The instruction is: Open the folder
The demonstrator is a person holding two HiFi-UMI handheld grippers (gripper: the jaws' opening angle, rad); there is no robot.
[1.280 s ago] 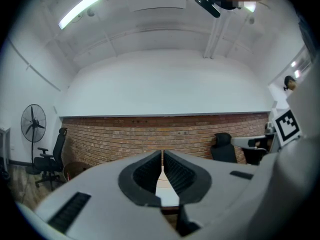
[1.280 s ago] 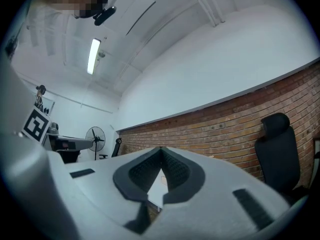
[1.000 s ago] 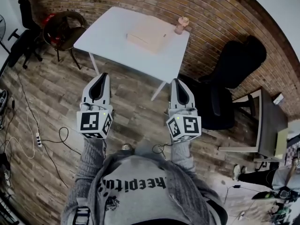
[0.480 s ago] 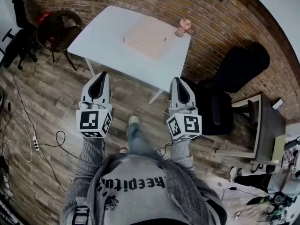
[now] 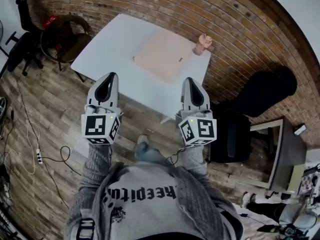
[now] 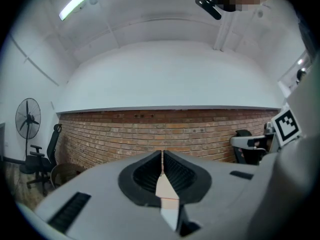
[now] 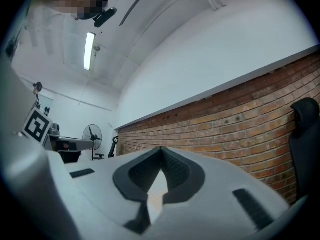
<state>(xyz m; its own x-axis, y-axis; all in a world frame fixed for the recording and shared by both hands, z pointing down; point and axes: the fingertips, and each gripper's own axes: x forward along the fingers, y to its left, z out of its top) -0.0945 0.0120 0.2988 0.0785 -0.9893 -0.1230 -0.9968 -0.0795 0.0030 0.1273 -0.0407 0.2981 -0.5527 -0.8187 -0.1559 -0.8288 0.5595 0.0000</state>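
The left gripper (image 5: 111, 77) is hovering with its fingers (image 6: 146, 175) clenched, tip pressing against tip and nothing caught between them. The right gripper (image 5: 189, 80) is matching it: its fingers (image 7: 176, 171) are meeting at the tips and gripping nothing. The two are pointing the same way, side by side and well apart from each other.

The folder (image 5: 161, 60) is lying flat and closed on the white tabletop (image 5: 115, 39), ahead of both pairs of fingers and between the lines along which they are pointing, a little nearer the right pair. Neither pair is touching it. In the head view both pairs of fingertips are overlapping the tabletop's near edge; how high above it they are hanging cannot be told.

A small pink object (image 5: 201, 44) is standing on the tabletop beyond the right fingers, just past the folder's far right corner. A brick wall (image 5: 150, 4) is running behind the tabletop, straight ahead of the fingers. A black office chair (image 5: 262, 91) is sitting on the wooden floor (image 5: 45, 119) off to the right of the right fingers, and a round dark chair (image 5: 62, 34) is standing far to the left of the left fingers.
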